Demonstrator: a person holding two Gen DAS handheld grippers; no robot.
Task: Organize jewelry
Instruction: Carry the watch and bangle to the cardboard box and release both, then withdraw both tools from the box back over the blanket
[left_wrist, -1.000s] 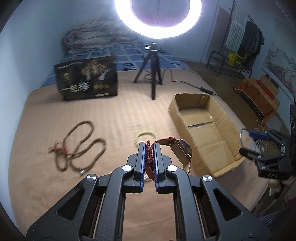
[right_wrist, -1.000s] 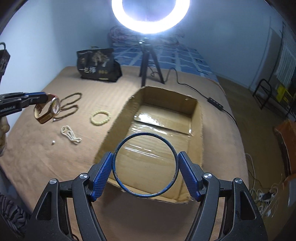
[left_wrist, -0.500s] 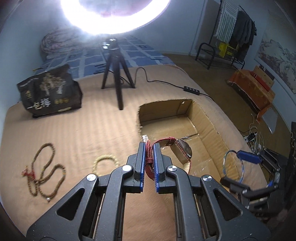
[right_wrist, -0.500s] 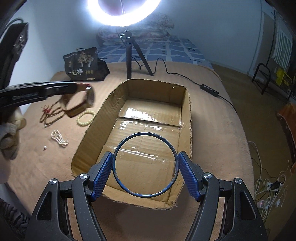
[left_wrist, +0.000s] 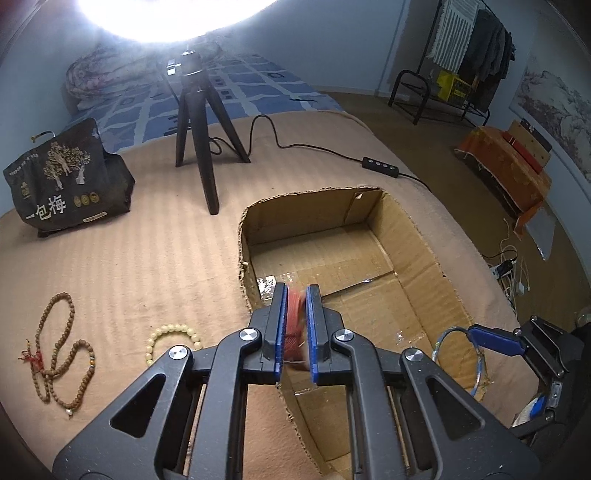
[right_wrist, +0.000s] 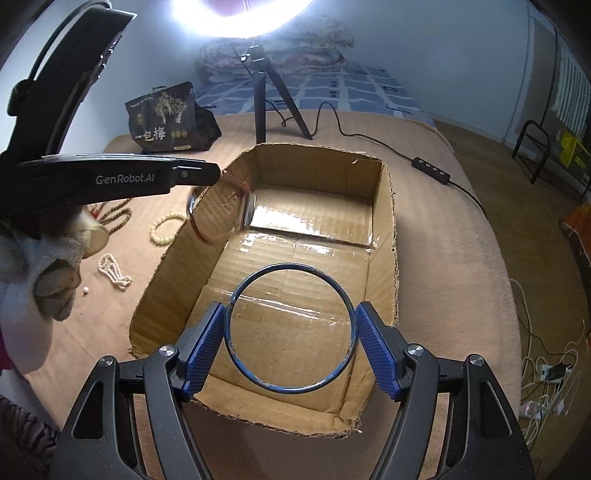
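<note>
Cardboard fills the middle of both views: an open, shallow box lies on a tan blanket, its floor bare and shiny with strips of tape. We see the left gripper held above the box's left wall, its blue pads standing close together with only a narrow gap. A red strap sits in that gap as a smear of motion blur. From the right wrist view the watch shows as a blurred ring just under the left gripper's tip, over the inner side of that left wall. We cannot tell whether the pads are pinching the strap or have let it go.

The right gripper is spread wide, and a thin blue bangle is wedged between its two pads, touching both, held flat above the near end of the box.

Left of the box, on the blanket, lie the other pieces. A brown wooden bead necklace with a red tassel lies furthest out, and a pale yellow bead bracelet is nearer the box. A small string of pearls rests closer to us, with one loose pearl just beside it. None of them touches the box.

Behind, a black printed bag stands on the blanket, and a black tripod carries a glaring ring light, its cable and switch trailing past the far end of the box
</note>
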